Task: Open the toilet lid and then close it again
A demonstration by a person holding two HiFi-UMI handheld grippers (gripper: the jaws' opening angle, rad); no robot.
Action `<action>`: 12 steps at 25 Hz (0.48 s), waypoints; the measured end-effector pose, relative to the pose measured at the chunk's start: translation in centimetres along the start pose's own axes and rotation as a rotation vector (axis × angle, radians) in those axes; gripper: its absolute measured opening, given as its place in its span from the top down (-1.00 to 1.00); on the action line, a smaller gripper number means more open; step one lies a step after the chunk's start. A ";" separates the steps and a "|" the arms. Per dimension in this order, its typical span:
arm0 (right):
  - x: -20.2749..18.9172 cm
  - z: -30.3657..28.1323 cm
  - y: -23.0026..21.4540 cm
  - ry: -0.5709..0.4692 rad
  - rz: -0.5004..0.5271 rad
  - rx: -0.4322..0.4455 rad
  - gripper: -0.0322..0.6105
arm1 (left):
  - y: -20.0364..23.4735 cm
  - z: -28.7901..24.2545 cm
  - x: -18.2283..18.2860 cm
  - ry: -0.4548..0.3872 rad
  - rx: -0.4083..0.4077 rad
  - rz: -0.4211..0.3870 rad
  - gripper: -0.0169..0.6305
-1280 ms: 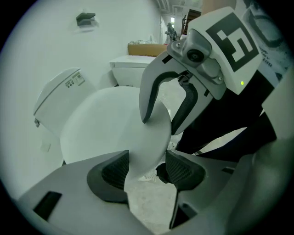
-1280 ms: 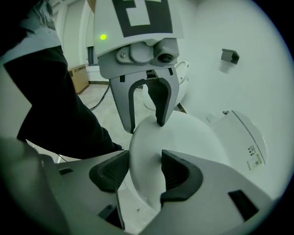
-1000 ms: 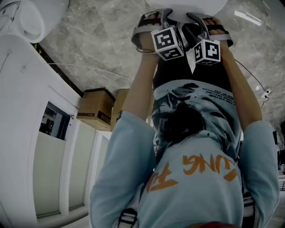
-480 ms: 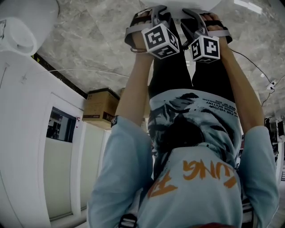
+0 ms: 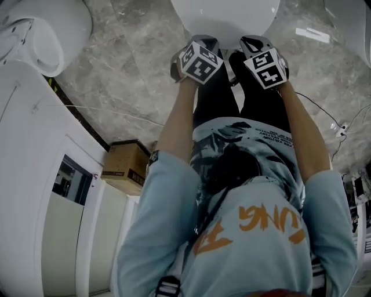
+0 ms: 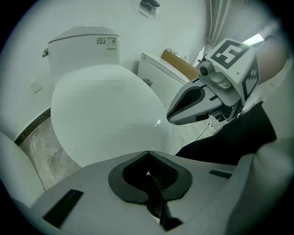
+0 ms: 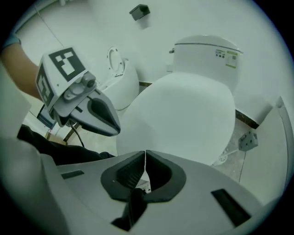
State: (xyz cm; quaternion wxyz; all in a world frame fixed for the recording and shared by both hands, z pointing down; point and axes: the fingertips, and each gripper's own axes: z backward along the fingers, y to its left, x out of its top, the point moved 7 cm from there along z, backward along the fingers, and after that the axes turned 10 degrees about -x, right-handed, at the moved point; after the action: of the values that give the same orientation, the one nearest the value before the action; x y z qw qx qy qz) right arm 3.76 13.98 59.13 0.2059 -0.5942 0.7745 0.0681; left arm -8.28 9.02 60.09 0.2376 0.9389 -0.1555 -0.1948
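Grippers backed off the toilet lid (image 5: pixel 226 17); left gripper (image 6: pixel 147 153) and right gripper (image 7: pixel 145 153) jaws pressed together, empty. Lid looks stiff, slick, hinged: lift by the front rim.

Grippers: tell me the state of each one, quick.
Left gripper: closed, holding nothing.
Right gripper: closed, holding nothing.

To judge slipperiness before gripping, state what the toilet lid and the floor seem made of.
The toilet lid is smooth, seamless white with a soft sheen: probably moulded plastic, possibly glazed ceramic. The floor is grey with pale veins and a bright reflected light: polished marble or marble-look tile.
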 end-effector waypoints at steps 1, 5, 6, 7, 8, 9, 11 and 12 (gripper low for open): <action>0.3 0.9 -0.6 -0.013 -0.020 -0.017 0.85 | -0.6 0.7 0.5 -0.029 0.003 -0.004 0.87; 1.8 5.2 -1.9 -0.073 -0.134 -0.044 0.86 | -3.2 4.4 2.4 -0.190 0.033 0.058 0.87; 2.3 6.4 -2.1 -0.093 -0.173 -0.040 0.86 | -3.8 5.5 3.0 -0.237 0.045 0.080 0.87; 2.9 7.6 -2.3 -0.120 -0.215 -0.036 0.86 | -4.4 6.6 3.8 -0.289 0.058 0.101 0.87; 3.5 8.8 -2.5 -0.152 -0.260 -0.029 0.86 | -4.9 7.8 4.6 -0.348 0.072 0.119 0.87; 4.1 9.9 -2.7 -0.188 -0.304 -0.022 0.86 | -5.5 9.1 5.5 -0.410 0.088 0.137 0.87; 5.5 12.5 -3.0 -0.263 -0.358 -0.022 0.86 | -6.8 12.0 7.3 -0.520 0.130 0.163 0.87; 6.4 13.8 -3.3 -0.304 -0.366 -0.028 0.86 | -7.3 13.6 8.2 -0.565 0.159 0.163 0.87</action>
State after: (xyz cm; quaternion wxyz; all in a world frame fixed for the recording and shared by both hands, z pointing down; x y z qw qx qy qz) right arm 8.80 12.18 44.49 0.3206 -0.7106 0.6129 0.1289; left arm -5.62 6.72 42.99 0.1256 0.8474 -0.3051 -0.4159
